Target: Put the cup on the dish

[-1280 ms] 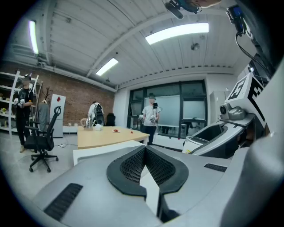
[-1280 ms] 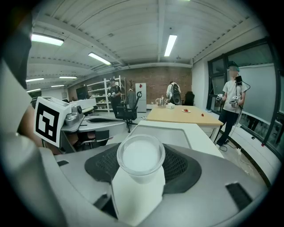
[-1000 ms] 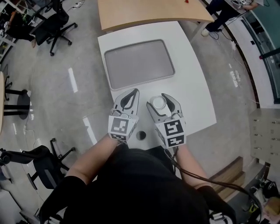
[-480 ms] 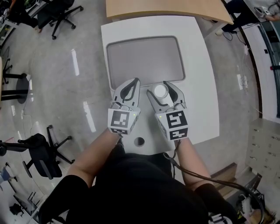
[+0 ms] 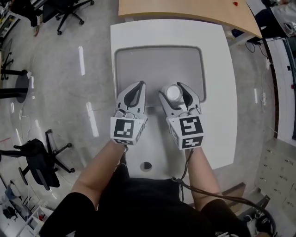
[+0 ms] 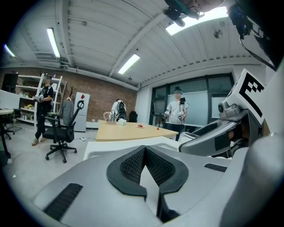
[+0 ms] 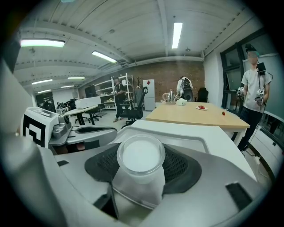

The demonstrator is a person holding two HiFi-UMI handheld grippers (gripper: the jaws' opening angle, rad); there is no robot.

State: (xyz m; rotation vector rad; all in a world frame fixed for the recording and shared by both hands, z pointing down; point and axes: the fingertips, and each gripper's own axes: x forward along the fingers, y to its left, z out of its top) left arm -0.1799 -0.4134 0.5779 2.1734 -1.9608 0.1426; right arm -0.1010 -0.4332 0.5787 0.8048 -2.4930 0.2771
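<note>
The dish is a flat grey tray on the white table. My right gripper is shut on a small white cup, which is upright between the jaws over the tray's near right part. In the right gripper view the cup fills the space between the dark pads, with the tray's rim just beyond. My left gripper is beside it on the left, shut and empty, its tips over the tray's near edge. In the left gripper view its jaw tips meet with nothing between them.
A wooden table adjoins the white table at its far edge. A round hole sits in the white table near me. Office chairs stand on the grey floor to the left. People stand far off in the room.
Both grippers have moved forward together, from the bare near part of the table to the tray's near edge. The cup has stayed gripped in the right gripper.
</note>
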